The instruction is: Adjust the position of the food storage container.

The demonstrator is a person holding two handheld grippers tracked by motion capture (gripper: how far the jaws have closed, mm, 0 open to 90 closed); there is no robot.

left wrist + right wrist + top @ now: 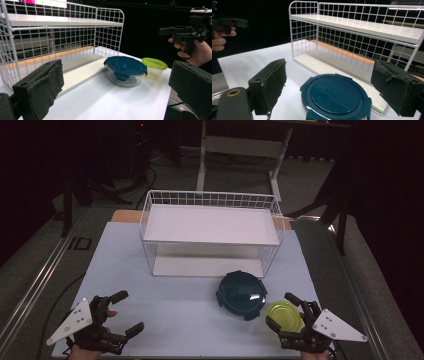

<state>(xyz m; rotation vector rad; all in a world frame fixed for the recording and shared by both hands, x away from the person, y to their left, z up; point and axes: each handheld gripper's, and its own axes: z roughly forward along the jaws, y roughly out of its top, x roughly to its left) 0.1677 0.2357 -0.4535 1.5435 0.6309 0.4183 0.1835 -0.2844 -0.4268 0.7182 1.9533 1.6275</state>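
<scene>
On white table (190,320) – dark room, grey floor | two-tier wire rack (210,232) at back | blue-lidded glass container (241,295) before rack, green-lidded tub (284,316) touching it | left gripper (122,311) spread, empty | right gripper (281,310) spread – over green tub

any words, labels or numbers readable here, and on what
None can be read.
The blue lid of the round glass container bears only a small raised oval mark, with no letters legible.
The green-lidded tub, the white wire rack and the white table show no print.
</scene>
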